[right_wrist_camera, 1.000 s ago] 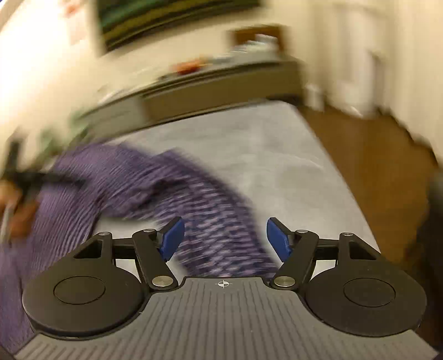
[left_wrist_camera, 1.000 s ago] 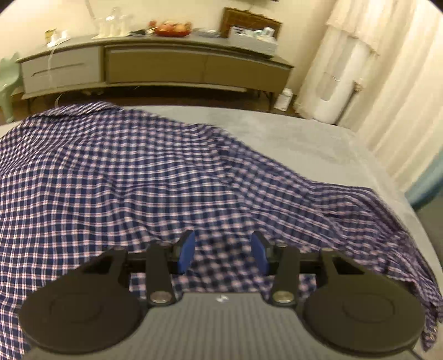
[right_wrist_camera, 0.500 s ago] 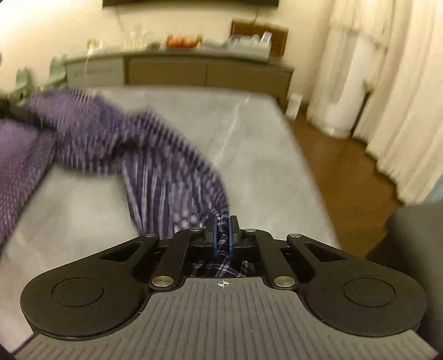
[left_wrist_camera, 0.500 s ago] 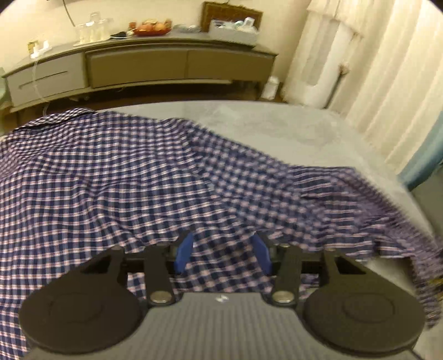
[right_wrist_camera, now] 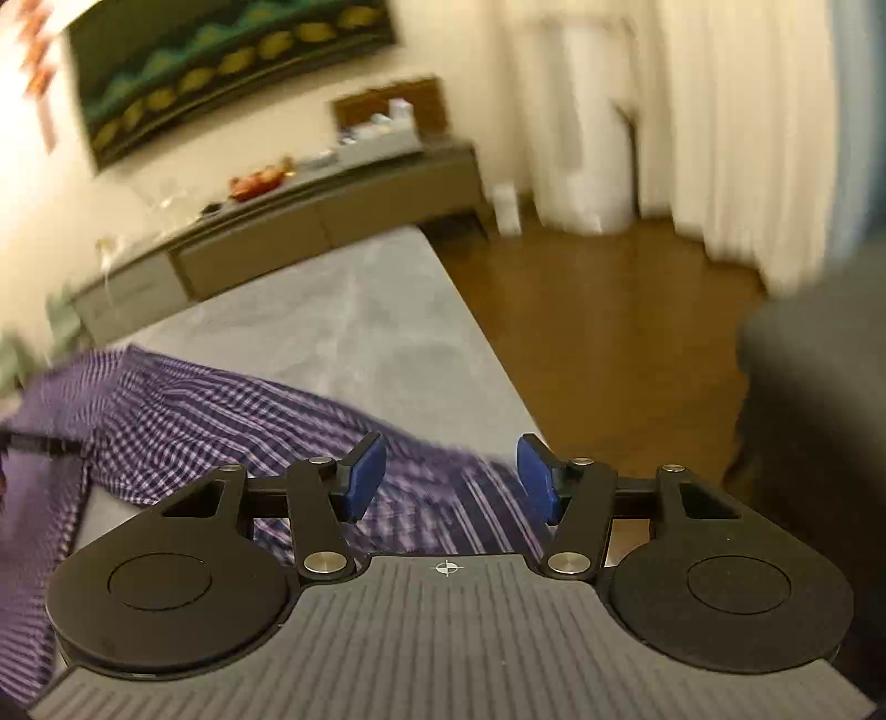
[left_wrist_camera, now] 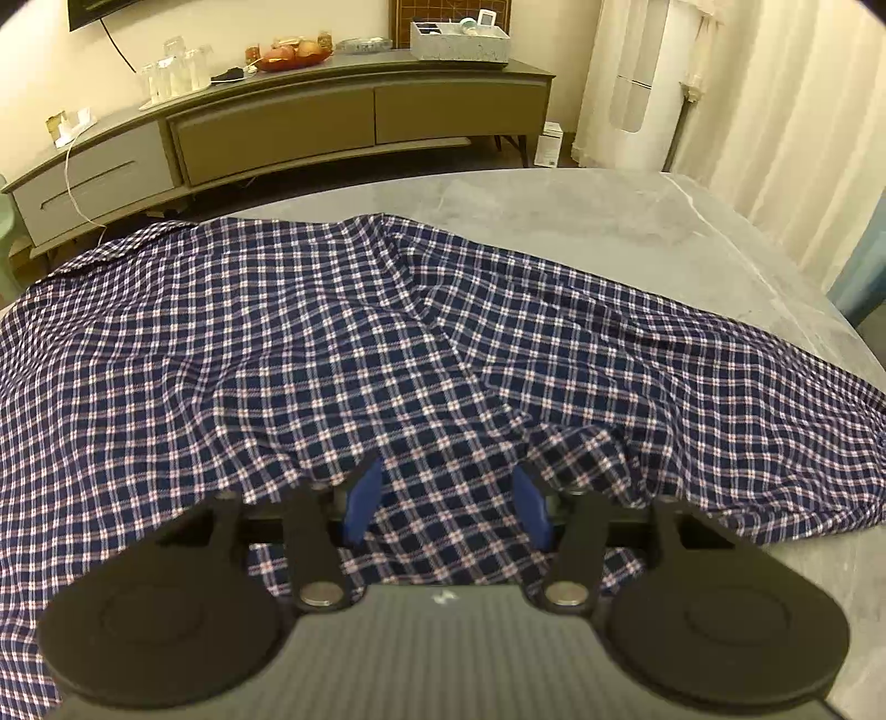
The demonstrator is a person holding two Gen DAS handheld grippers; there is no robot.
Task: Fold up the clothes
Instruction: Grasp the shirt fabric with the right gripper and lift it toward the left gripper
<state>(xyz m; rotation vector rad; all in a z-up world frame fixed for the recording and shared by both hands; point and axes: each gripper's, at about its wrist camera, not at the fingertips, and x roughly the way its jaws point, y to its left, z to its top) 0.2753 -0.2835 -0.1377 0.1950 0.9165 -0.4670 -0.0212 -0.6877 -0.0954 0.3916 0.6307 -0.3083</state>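
Shirt [left_wrist_camera: 387, 343] lies spread across table [left_wrist_camera: 637, 221] in front of you, sleeve reaching toward table's right edge. Sideboard [left_wrist_camera: 332, 116] stands behind table, against wall. Fruit bowl [left_wrist_camera: 290, 52], glasses [left_wrist_camera: 171, 69] and tray [left_wrist_camera: 459, 41] sit on sideboard. Curtain [left_wrist_camera: 775, 111] hangs right of it.

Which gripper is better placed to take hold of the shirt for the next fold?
Left, probably. The left gripper hangs open directly over the checked shirt, cloth between its fingers. The right gripper, jaws just opened, sits at the table edge over a trailing end.
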